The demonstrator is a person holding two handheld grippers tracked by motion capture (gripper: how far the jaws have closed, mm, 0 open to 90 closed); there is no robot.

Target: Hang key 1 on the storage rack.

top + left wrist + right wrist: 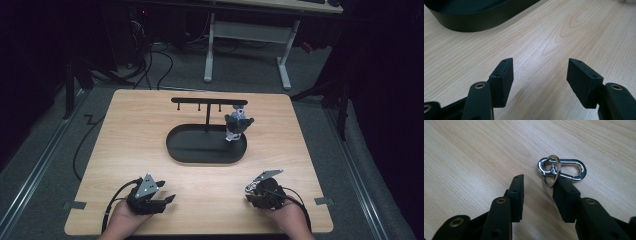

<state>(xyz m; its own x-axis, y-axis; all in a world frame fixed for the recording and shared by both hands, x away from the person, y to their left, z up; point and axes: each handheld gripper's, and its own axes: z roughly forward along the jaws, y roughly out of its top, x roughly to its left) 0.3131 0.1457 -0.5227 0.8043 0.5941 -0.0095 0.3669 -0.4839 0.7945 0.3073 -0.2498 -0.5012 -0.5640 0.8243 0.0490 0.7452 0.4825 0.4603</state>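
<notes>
A light wooden worktop (140,130) with rounded corners stands on grey carpet, with a white-legged desk frame (247,47) behind it in the dark room. Near the middle of the worktop sits a black oval tray (190,150) with a low wall; from it rises a thin black post carrying a horizontal black hanger bar (207,101) with short pegs underneath. At the bar's right end hangs a small dark and grey toy-like figure (236,122) whose detail is too small to tell; its lower end is over the tray's right side.

At the near edge, well apart from each other and from the tray, two hands hold the tools. The left tool (167,201) lies low on the wood at the near left, a grey three-cornered plate on top, its jaws spread wide with bare wood between them in the left gripper view (540,72); the tray wall curves across the top left of that view. The right tool (248,192) rests at the near right, also with jaws apart and gripping nothing (537,187).

Smallest is a shiny silver metal snap-hook clip with a split ring (561,169) threaded on it. It lies flat on the worktop just beyond the right tool's right-hand jaw, the ring standing against that jaw's tip.
</notes>
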